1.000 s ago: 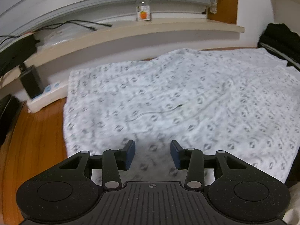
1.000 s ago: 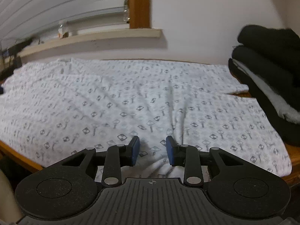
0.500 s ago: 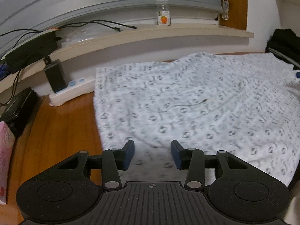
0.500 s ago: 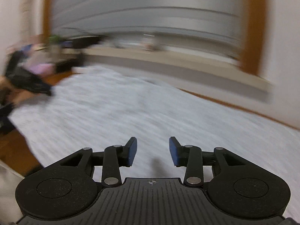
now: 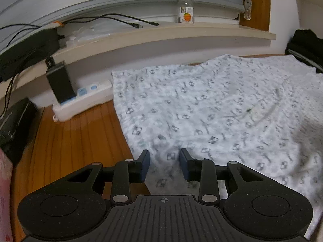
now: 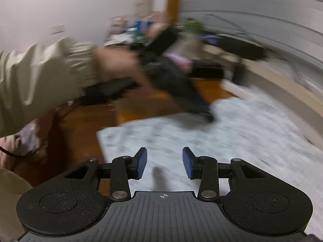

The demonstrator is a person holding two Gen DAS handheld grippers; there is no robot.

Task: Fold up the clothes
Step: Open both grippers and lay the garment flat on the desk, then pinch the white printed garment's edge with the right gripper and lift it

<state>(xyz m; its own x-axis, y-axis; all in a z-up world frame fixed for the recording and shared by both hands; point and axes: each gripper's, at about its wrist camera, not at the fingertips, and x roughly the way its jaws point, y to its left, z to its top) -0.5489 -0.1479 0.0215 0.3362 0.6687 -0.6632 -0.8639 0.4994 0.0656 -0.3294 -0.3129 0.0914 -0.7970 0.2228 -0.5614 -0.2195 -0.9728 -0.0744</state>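
— Right, the left tool sits low over the near left corner of the patterned white garment, and its jaws are closing, blue pads either side of a bit of cloth but not pinching it.

— Where's the garment lying?

— Spread flat across the wooden tabletop, reaching towards the far wall under the window ledge. A white power strip lies just beside its far left corner, with a black adapter plugged in.

— And the right tool?

— The right tool is over the same cloth, jaws spread, nothing between the pads. That view is badly smeared; I can make out a beige sleeve at the left and the other tool as a dark blur above the cloth's edge.

— Anything else on the ledge?

— A small jar with an orange label, and black cables trailing along it. Dark folded clothing at the far right, touching the garment's edge.
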